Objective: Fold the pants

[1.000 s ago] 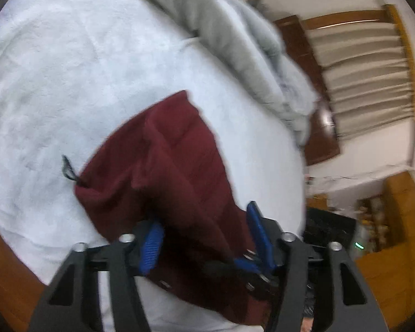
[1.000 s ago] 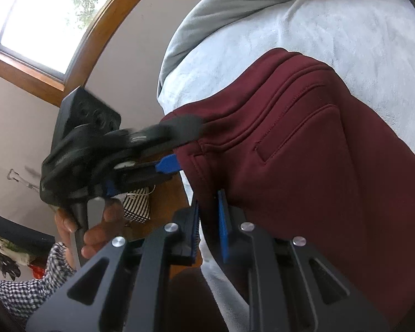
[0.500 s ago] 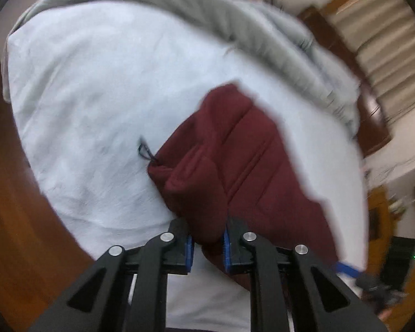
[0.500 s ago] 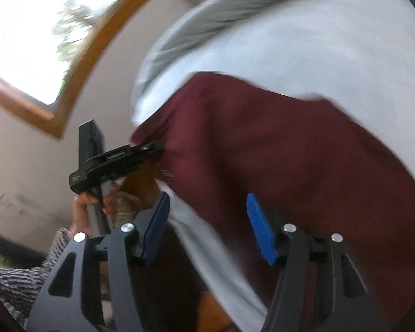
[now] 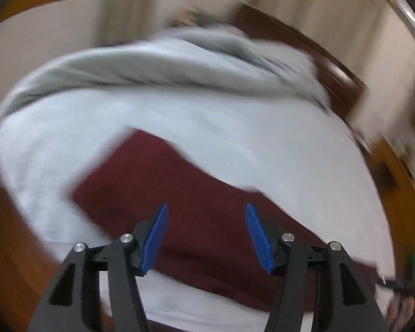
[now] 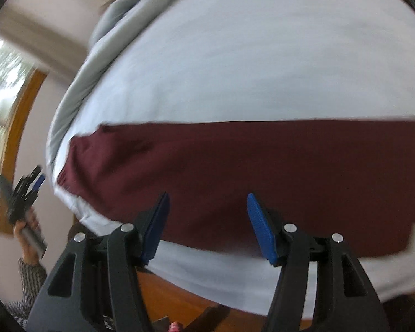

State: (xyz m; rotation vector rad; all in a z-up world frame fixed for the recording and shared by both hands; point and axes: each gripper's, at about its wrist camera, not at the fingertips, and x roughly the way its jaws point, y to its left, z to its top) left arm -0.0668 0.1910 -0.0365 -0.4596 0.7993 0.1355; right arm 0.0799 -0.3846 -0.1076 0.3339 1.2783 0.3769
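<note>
Lying flat on the pale bed (image 6: 235,63), maroon pants (image 6: 235,163), both grippers' jaws apart and empty above

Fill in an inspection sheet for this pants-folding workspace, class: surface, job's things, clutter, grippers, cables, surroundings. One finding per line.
Surface: white blanket spread over a bed, with wood showing at its near edge.
Job's things: maroon pants lying flat on the blanket as a long strip, held by neither gripper.
Clutter: grey duvet bunched along the far side of the blanket.
Grippers: left gripper open, its jaws just opened, nothing between the pads; right gripper open above the pants.
Cables: nothing seen.
Surroundings: window with a wooden frame, dark wooden headboard, pale walls; motion blur hides finer detail.
</note>
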